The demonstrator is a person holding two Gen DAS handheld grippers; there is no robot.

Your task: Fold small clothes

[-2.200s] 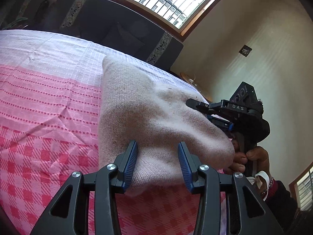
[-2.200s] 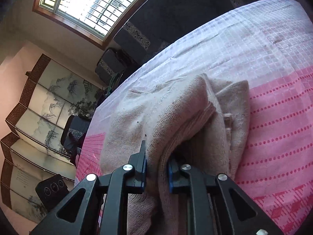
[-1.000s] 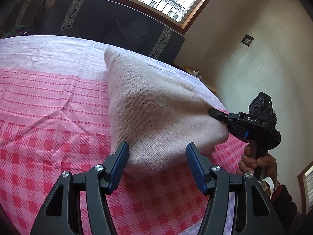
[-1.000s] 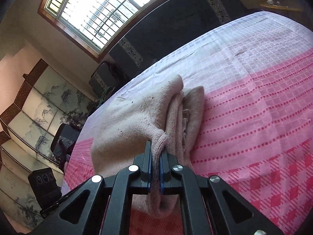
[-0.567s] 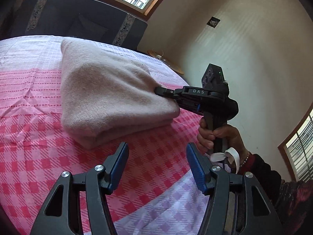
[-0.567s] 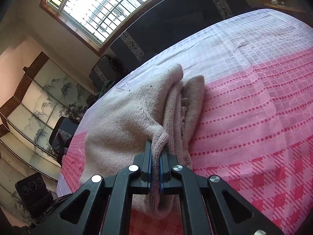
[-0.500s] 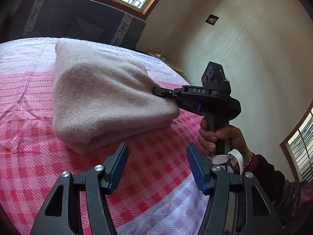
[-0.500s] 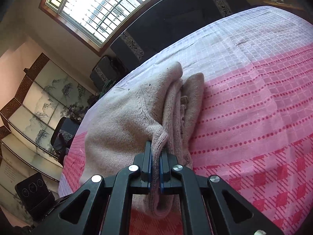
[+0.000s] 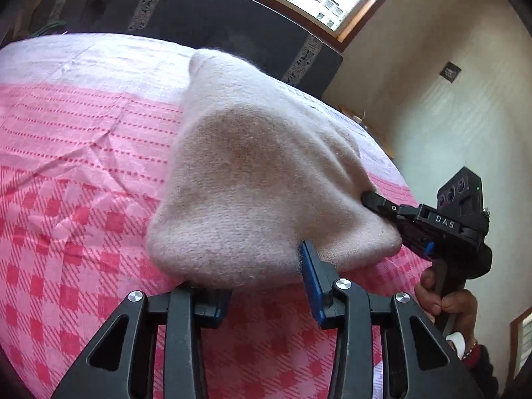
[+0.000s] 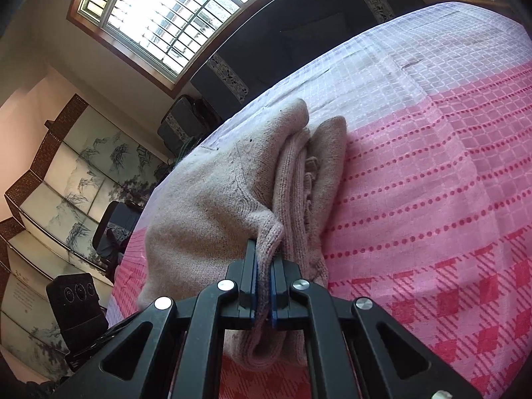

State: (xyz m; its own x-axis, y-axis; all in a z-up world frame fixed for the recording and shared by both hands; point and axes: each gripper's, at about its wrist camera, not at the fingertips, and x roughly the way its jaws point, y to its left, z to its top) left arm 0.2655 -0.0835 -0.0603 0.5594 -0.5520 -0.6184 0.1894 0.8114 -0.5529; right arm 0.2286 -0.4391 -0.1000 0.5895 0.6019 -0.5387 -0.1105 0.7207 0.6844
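Fingers of the left gripper (image 9: 266, 286) were closing around the folded sweater's (image 9: 252, 179) near corner, while the right gripper (image 10: 262, 286) pinched its side edge shut, likely steadying the bundle on the bedspread (image 9: 73, 166).

The right gripper (image 10: 263, 271) has its fingers (image 10: 250, 266) pinched together on a corner of a folded beige knit sweater (image 10: 212, 212). The sweater lies in stacked layers on a bed covered by a pink checked and dotted bedspread (image 10: 432, 173), running from the gripper toward 12 o'clock. At 11 o'clock is a barred window (image 10: 173, 10); at 9 o'clock stands a painted folding screen (image 10: 66, 179).
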